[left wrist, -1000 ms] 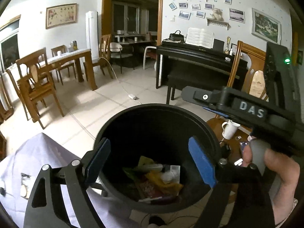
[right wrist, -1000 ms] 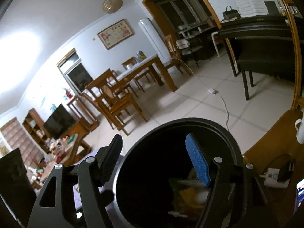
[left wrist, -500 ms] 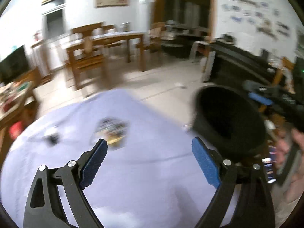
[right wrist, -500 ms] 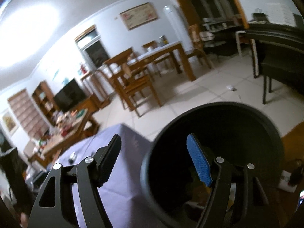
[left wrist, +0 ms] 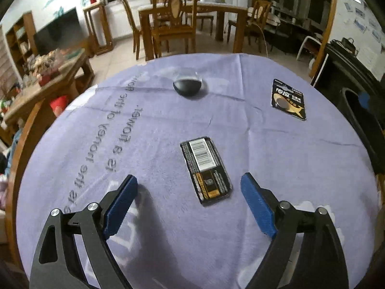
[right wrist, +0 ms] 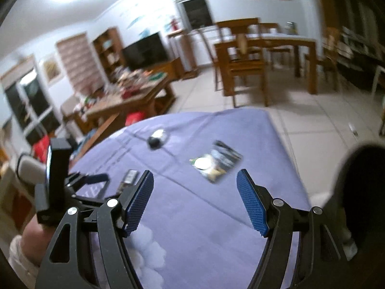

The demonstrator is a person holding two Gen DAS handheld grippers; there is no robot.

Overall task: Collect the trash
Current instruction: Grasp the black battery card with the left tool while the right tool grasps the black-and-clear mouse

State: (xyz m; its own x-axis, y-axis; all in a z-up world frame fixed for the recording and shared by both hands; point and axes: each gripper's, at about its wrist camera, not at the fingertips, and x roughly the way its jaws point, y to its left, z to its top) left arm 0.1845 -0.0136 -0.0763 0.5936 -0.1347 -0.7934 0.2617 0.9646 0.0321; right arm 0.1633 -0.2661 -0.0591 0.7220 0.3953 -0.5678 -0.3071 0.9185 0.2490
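Observation:
A black card pack with a barcode (left wrist: 205, 169) lies flat on the purple tablecloth (left wrist: 300, 159). My left gripper (left wrist: 189, 180) hangs over it with its jaws closing; the pack sits between the blue pads and touches neither. A coin-battery blister pack (left wrist: 288, 98) lies further right, and a dark dome-shaped object (left wrist: 187, 85) further back. My right gripper (right wrist: 195, 175) is open and empty above the cloth, the blister pack (right wrist: 216, 162) just ahead of it. The right wrist view also shows the dome (right wrist: 157, 139), the barcode pack (right wrist: 130, 178) and the left gripper (right wrist: 91, 180).
The black trash bin (left wrist: 361, 120) stands off the table's right edge, blurred in the right wrist view as the bin (right wrist: 361, 180). A hand (right wrist: 31, 236) holds the left gripper. Beyond the table are wooden chairs and a dining table (left wrist: 173, 24) and a cluttered low table (left wrist: 48, 72).
Both views have swung left, from over the open trash bin to the purple-covered table. The bin has slid to the right edge, and the packs and the dome have come into view.

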